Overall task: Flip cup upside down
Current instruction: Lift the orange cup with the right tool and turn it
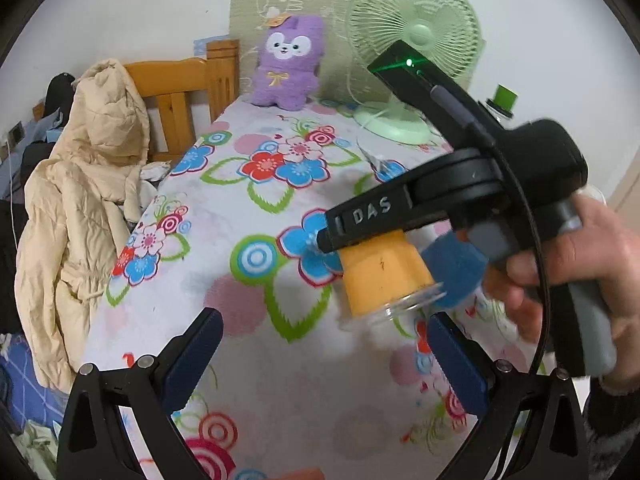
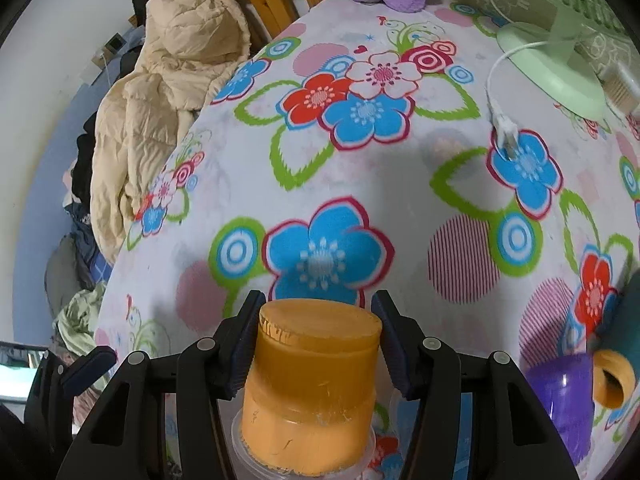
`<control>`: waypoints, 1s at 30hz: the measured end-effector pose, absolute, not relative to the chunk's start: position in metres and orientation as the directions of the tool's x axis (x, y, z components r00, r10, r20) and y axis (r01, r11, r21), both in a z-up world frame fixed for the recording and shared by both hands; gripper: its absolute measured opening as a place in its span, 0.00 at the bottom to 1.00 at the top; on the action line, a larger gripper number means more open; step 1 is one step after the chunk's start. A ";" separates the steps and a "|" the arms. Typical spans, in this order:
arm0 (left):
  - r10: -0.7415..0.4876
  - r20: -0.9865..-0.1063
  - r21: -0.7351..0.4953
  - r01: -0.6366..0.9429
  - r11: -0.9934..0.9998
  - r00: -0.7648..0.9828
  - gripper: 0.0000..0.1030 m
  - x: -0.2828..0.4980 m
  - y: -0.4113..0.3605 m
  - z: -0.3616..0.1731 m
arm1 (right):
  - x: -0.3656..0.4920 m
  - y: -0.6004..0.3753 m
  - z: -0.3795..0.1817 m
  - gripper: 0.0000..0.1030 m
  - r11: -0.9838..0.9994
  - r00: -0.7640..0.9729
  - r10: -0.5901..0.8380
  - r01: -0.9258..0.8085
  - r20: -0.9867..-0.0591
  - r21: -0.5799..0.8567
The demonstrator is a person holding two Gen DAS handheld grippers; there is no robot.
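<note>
Cup (image 2: 314, 384) inverted, clamped between right gripper (image 2: 316, 344) fingers (image 2: 246, 344).

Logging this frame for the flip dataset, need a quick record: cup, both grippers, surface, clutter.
cup: orange cup, clear rim downward, base up, tilted, above the cloth
right gripper: shut on the cup, pads on its sides
left gripper: open, empty, below and near the cup
surface: floral tablecloth
clutter: green desk fan, purple plush toy, purple cup, white USB plug
off table: beige jacket on wooden chair
</note>
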State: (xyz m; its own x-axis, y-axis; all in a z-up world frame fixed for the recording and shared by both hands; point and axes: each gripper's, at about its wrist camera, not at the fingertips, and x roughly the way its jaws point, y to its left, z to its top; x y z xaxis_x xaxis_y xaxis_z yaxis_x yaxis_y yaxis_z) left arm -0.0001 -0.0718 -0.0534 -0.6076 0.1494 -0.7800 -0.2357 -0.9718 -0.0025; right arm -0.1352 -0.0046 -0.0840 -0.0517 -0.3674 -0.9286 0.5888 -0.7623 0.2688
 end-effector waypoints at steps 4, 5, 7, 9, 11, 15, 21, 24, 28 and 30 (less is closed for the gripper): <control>0.171 -0.787 0.008 -0.288 -0.958 -0.593 1.00 0.016 -0.070 -0.058 | -0.119 0.011 -0.079 0.56 -0.751 -0.046 -0.382 0.597 -0.923 0.281; 0.184 -0.790 -0.001 -0.300 -0.954 -0.584 1.00 0.020 -0.069 -0.058 | -0.114 0.015 -0.078 0.56 -0.750 -0.047 -0.383 0.599 -0.923 0.280; 0.199 -0.793 -0.008 -0.317 -0.948 -0.576 1.00 0.028 -0.068 -0.060 | -0.106 0.023 -0.075 0.56 -0.745 -0.045 -0.388 0.603 -0.920 0.285; 0.210 -0.794 -0.010 -0.333 -0.943 -0.570 1.00 0.034 -0.066 -0.060 | -0.099 0.031 -0.072 0.56 -0.741 -0.041 -0.401 0.602 -0.915 0.298; 0.219 -0.796 -0.009 -0.350 -0.937 -0.564 1.00 0.041 -0.063 -0.061 | -0.093 0.039 -0.070 0.56 -0.739 -0.040 -0.406 0.601 -0.913 0.302; 0.234 -0.804 -0.009 -0.382 -0.924 -0.547 1.00 0.049 -0.058 -0.065 | -0.085 0.056 -0.069 0.56 -0.746 -0.039 -0.413 0.588 -0.910 0.314; 0.249 -0.804 -0.010 -0.407 -0.913 -0.539 1.00 0.056 -0.054 -0.065 | -0.085 0.075 -0.066 0.56 -0.744 -0.017 -0.446 0.563 -0.895 0.359; 0.255 -0.799 -0.010 -0.412 -0.911 -0.545 1.00 0.056 -0.055 -0.062 | -0.084 0.079 -0.065 0.56 -0.732 0.010 -0.459 0.562 -0.888 0.385; 0.244 -0.795 0.006 -0.410 -0.912 -0.555 1.00 0.056 -0.057 -0.059 | -0.084 0.082 -0.065 0.56 -0.724 0.042 -0.456 0.564 -0.889 0.398; 0.251 -0.792 -0.001 -0.409 -0.912 -0.557 1.00 0.056 -0.059 -0.057 | -0.082 0.085 -0.064 0.56 -0.717 0.060 -0.457 0.565 -0.887 0.407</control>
State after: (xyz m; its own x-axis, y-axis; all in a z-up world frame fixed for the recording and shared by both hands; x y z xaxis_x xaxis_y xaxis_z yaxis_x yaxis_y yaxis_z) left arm 0.0555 -0.0595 -0.0568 -0.5572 0.2505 -0.7917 -0.4092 -0.9124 -0.0007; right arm -0.0821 0.0852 -0.0639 0.0595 -0.4571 -0.8874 0.5655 -0.7171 0.4073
